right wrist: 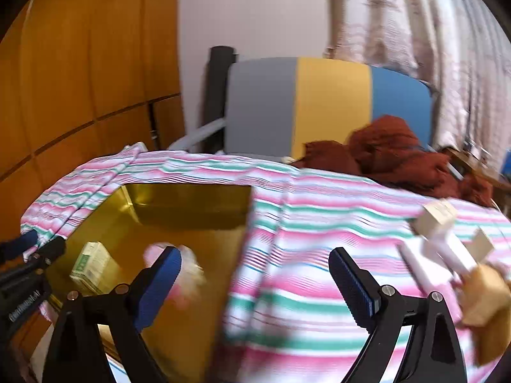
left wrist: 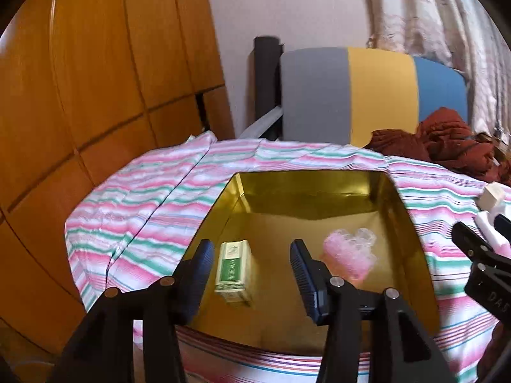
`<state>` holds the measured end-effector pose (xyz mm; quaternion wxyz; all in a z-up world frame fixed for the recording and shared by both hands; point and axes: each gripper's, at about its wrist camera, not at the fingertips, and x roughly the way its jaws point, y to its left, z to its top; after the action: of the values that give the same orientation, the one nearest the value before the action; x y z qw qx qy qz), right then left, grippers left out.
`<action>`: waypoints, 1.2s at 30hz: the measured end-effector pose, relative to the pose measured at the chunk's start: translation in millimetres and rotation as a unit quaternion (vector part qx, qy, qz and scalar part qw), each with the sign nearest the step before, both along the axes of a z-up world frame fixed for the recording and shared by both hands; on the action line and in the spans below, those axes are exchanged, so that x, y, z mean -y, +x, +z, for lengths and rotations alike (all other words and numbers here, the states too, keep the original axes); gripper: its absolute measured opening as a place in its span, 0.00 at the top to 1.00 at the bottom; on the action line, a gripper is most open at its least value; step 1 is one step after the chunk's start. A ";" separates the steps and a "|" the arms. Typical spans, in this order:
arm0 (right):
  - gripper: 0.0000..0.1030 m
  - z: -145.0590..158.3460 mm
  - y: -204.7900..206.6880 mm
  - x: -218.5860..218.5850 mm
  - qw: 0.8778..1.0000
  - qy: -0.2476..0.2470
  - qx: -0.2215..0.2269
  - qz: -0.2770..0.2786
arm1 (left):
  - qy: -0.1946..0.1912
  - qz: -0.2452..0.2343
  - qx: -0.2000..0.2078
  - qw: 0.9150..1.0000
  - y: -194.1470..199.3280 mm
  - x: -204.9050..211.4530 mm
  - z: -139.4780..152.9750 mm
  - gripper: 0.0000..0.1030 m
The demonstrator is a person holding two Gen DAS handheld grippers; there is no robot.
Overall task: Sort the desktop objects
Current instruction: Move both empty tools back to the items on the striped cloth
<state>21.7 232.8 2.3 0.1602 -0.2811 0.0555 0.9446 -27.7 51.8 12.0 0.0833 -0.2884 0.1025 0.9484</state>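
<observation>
Green box (left wrist: pixel 234 273) in gold tray (left wrist: pixel 405 198) beyond parted, empty left gripper (left wrist: pixel 252 274); right gripper (right wrist: pixel 255 274) spread, empty

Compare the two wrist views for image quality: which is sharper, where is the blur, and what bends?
Left wrist view: mostly sharp, the green box crisp inside the gold tray; fisheye bows the wooden panels. Right wrist view: motion-smeared, the striped cloth and pale boxes streaked, the pink item a blur.

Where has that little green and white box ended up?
The green and white box lies inside the gold tray, on its left side, with the pink plastic piece to its right.
</observation>
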 end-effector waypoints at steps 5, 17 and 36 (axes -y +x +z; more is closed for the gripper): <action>0.08 0.6 57.3 -48.9 0.997 0.006 -0.011 -0.075 | 0.026 -0.062 -0.004 0.998 23.4 -25.2 8.4 0.50; 0.00 -5.4 218.4 -208.1 0.945 -0.016 -0.018 -0.327 | 0.053 -0.208 0.030 0.976 56.2 -101.5 -5.2 0.48; 0.00 8.2 194.5 -115.8 0.985 -0.150 -0.083 0.005 | 0.058 -0.295 0.092 0.949 73.7 -119.0 -26.7 0.48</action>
<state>216.2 348.6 10.4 0.1059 -0.2227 0.2086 0.9464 46.1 170.7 -14.7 0.3854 -0.3256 0.1195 0.8551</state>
